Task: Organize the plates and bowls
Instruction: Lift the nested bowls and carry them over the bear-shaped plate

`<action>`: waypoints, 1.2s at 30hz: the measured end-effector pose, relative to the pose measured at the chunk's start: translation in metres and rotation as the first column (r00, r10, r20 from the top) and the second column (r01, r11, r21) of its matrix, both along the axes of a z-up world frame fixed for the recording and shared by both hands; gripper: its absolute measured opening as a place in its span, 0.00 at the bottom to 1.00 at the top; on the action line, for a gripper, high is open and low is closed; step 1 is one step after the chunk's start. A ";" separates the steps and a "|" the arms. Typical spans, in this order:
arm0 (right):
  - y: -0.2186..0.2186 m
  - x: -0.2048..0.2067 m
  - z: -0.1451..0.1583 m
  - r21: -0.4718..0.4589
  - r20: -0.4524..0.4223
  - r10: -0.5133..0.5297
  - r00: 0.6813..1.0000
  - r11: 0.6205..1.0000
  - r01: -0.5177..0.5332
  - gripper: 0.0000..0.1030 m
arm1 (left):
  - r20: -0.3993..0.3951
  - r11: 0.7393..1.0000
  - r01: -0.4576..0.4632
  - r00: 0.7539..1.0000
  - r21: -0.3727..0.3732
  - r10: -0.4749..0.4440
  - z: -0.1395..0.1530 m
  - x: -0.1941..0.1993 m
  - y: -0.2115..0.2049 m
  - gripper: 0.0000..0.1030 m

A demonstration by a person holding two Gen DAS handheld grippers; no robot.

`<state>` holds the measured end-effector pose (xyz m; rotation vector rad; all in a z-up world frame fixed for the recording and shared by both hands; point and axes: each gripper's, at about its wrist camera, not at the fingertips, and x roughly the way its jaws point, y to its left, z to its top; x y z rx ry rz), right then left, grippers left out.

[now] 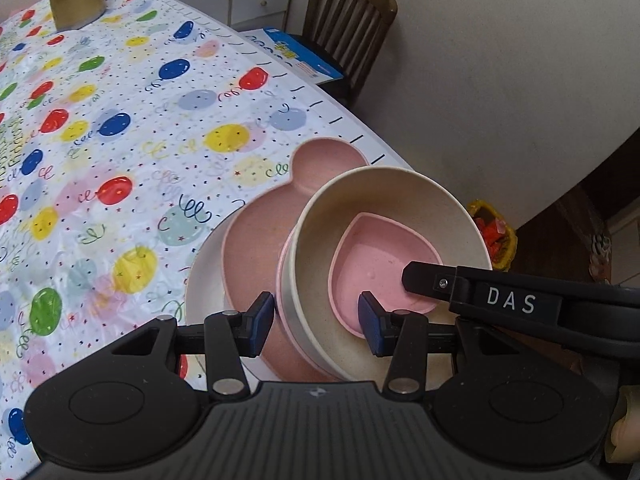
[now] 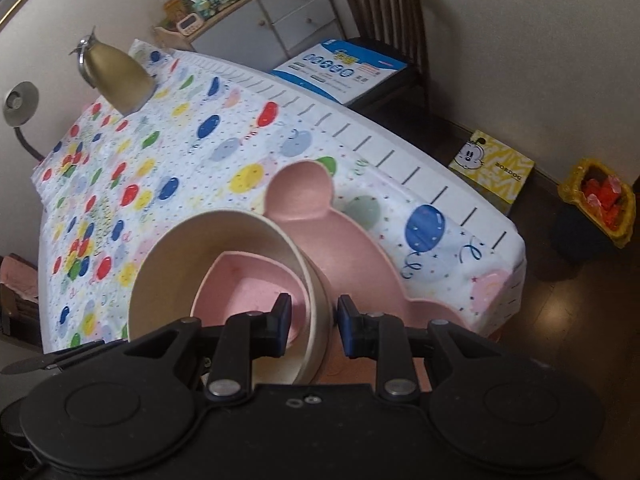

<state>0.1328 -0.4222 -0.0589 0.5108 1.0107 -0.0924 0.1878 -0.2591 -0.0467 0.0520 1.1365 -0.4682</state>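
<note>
A cream bowl [image 1: 384,196] holds a small pink heart-shaped dish [image 1: 384,260]. It rests tilted on a pink bear-shaped plate [image 1: 256,248], which lies on a white plate [image 1: 202,280] at the table's near corner. My left gripper [image 1: 316,322] is open, its fingers either side of the bowl's near rim. My right gripper [image 2: 314,324] is open too, straddling the cream bowl's [image 2: 216,240] right wall, one finger inside by the pink dish [image 2: 248,284], one outside over the bear plate [image 2: 356,248]. The right gripper's finger [image 1: 440,284] shows in the left wrist view.
The table wears a balloon-print cloth [image 2: 168,168]. A gold kettle [image 2: 116,72] stands at its far end. A wooden chair [image 2: 380,4] with a blue box [image 2: 340,68] is beyond the table. A yellow box [image 2: 492,168] and a yellow bin [image 2: 600,200] sit on the floor to the right.
</note>
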 end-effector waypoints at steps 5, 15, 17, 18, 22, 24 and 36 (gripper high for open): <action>-0.008 0.004 -0.010 0.001 -0.021 -0.016 1.000 1.000 0.016 0.23 | -0.018 1.000 0.008 1.000 0.000 -0.008 -0.011 0.006 -0.003 0.44; -0.007 0.012 -0.022 -0.017 -0.057 -0.012 0.998 1.000 0.011 0.23 | -0.031 1.000 0.009 0.999 0.005 -0.009 -0.022 0.008 -0.003 0.44; -0.007 0.013 -0.023 -0.021 -0.061 -0.008 0.998 1.000 0.007 0.23 | -0.033 1.000 0.005 0.999 0.009 -0.005 -0.024 0.009 -0.002 0.44; -0.006 0.013 -0.023 -0.022 -0.062 -0.005 0.998 1.000 0.003 0.23 | -0.035 1.000 0.002 0.999 0.008 -0.002 -0.025 0.010 -0.002 0.44; -0.005 0.015 -0.024 -0.021 -0.061 0.003 0.998 1.000 -0.004 0.23 | -0.033 1.000 -0.005 0.999 0.007 0.006 -0.026 0.011 -0.001 0.44; -0.005 0.016 -0.025 -0.019 -0.062 0.003 0.998 1.000 -0.004 0.23 | -0.035 1.000 -0.011 0.999 0.008 0.012 -0.027 0.012 0.000 0.44; -0.005 0.020 -0.022 -0.003 -0.048 0.033 0.998 0.999 -0.033 0.28 | -0.002 0.999 -0.037 0.999 0.006 0.037 -0.020 0.009 0.002 0.44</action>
